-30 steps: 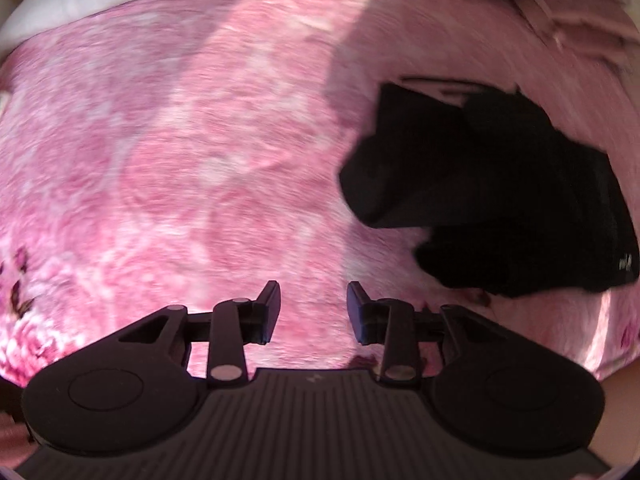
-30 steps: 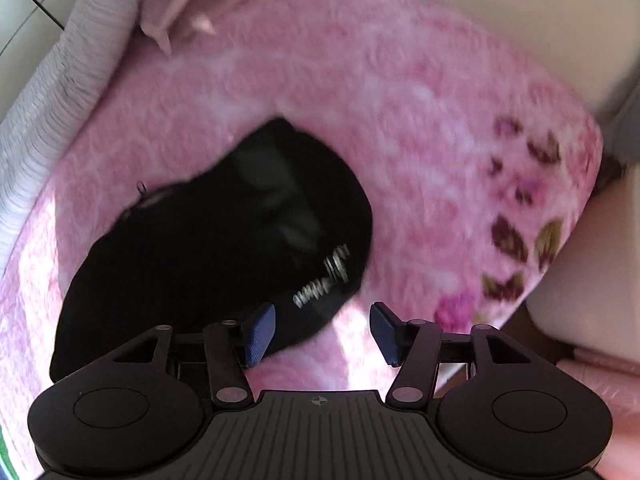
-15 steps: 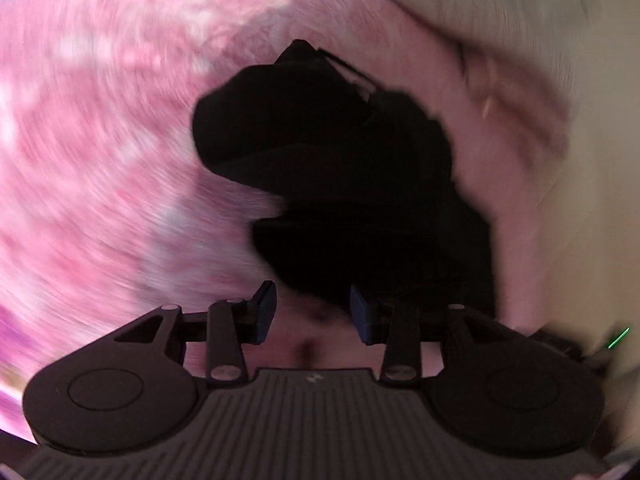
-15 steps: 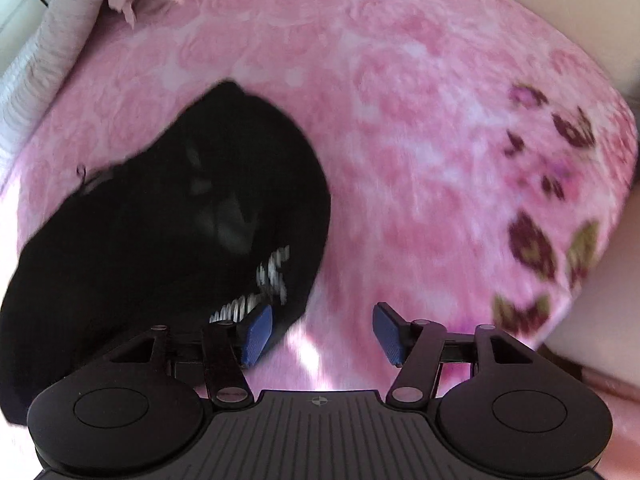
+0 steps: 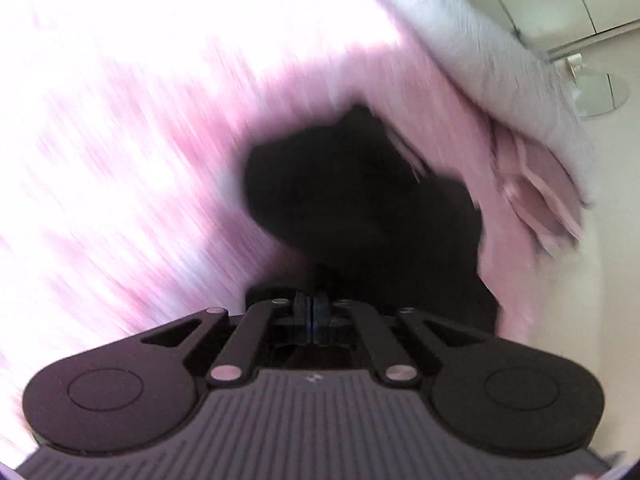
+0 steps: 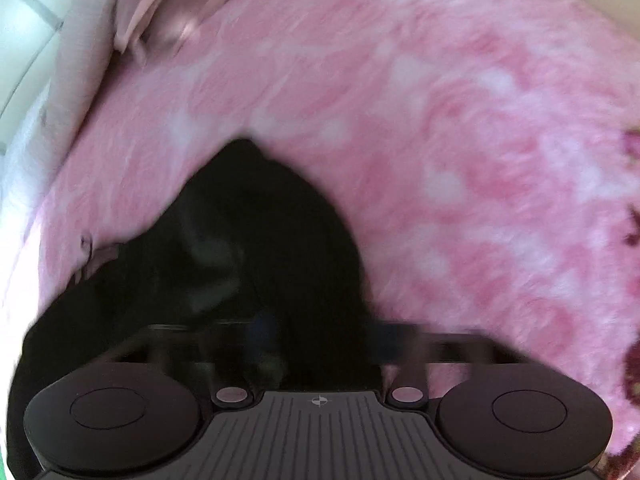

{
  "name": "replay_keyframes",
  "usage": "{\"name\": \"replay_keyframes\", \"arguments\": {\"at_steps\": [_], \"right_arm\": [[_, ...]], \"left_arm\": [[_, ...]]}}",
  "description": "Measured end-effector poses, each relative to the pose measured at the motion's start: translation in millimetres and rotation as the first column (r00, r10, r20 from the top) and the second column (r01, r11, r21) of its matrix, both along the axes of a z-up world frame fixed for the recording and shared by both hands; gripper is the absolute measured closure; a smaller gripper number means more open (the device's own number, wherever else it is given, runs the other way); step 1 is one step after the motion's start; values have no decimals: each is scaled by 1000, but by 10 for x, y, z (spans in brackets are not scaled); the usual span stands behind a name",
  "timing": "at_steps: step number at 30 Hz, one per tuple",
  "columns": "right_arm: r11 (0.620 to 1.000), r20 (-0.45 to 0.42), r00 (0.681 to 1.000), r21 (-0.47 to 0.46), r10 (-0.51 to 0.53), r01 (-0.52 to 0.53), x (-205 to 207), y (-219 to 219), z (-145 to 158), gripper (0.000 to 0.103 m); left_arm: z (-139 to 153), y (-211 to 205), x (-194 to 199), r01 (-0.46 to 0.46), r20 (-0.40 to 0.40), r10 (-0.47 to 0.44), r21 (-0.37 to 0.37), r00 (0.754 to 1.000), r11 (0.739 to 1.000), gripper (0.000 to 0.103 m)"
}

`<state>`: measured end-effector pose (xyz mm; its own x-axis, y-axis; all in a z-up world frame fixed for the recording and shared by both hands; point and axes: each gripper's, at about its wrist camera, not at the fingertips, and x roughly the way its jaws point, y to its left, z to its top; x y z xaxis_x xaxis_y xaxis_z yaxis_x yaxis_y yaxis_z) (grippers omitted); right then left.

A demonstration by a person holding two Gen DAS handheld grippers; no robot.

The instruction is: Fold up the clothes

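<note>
A crumpled black garment (image 5: 360, 208) lies on a pink fluffy blanket (image 5: 120, 160). In the left wrist view my left gripper (image 5: 312, 312) is shut, its pads pressed together at the garment's near edge; cloth between them is hard to make out in the blur. In the right wrist view the same black garment (image 6: 256, 256) fills the lower left. My right gripper (image 6: 324, 340) is blurred by motion, its fingers apart with the garment's edge between them.
A folded pale pink cloth (image 5: 536, 196) lies at the blanket's far edge, also in the right wrist view (image 6: 160, 12). A white ribbed cover (image 5: 500, 64) borders the blanket. A floor with a glass stand (image 5: 600, 92) lies beyond. Dark flower prints (image 6: 632, 152) mark the blanket's right side.
Both grippers have moved down onto the black garment. The left gripper has gone from open to shut at its edge. The right gripper's fingers now straddle the garment's edge.
</note>
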<state>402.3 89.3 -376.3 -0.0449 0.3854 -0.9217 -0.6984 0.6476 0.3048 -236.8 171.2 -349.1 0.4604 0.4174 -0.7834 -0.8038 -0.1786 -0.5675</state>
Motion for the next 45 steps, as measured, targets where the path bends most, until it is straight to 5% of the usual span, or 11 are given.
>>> {"name": "replay_keyframes", "arguments": {"at_steps": [7, 12, 16, 20, 23, 26, 30, 32, 36, 39, 45], "right_arm": [[1000, -191, 981, -10, -20, 19, -595, -196, 472, 101], [997, -359, 931, 71, 61, -38, -1319, -271, 1004, 101], [984, -422, 892, 143, 161, -110, -2037, -382, 1395, 101], [979, -374, 904, 75, 205, -191, -2638, -514, 1451, 101], [968, -271, 943, -108, 191, -227, -2867, -604, 1220, 100], [929, -232, 959, -292, 160, -225, -2917, -643, 987, 84], [933, -134, 969, -270, 208, -238, -2821, -509, 1177, 51], [943, -57, 965, -205, 257, -263, -2747, -361, 1265, 43], [938, 104, 932, -37, 348, -346, -2578, -11, 1301, 43], [915, 152, 908, 40, 391, -401, -2433, 380, 1038, 43], [879, 168, 886, 140, 432, -455, -2256, 1114, 505, 43]], "left_arm": [[959, 538, -1511, -133, -244, 182, 203, 953, 970, 102], [1869, 805, -2295, -113, -449, 309, 412, 839, 904, 102], [2419, 742, -3135, -217, -447, 460, 495, 767, 842, 103], [2273, 652, -3727, -220, -545, 438, 419, 715, 881, 102], [1614, 602, -4002, -231, -620, 293, 180, 728, 956, 93], [1038, 467, -3999, -238, -695, 166, -7, 700, 971, 94], [892, 378, -3770, -168, -618, 112, -33, 778, 985, 88], [843, 445, -3567, -106, -585, 73, -22, 808, 994, 85], [647, 624, -3060, -4, -480, 2, -4, 878, 1000, 82], [486, 777, -2621, 39, -411, -37, -3, 911, 999, 82], [281, 1088, -1922, 110, -350, -98, 16, 932, 994, 82]]}}
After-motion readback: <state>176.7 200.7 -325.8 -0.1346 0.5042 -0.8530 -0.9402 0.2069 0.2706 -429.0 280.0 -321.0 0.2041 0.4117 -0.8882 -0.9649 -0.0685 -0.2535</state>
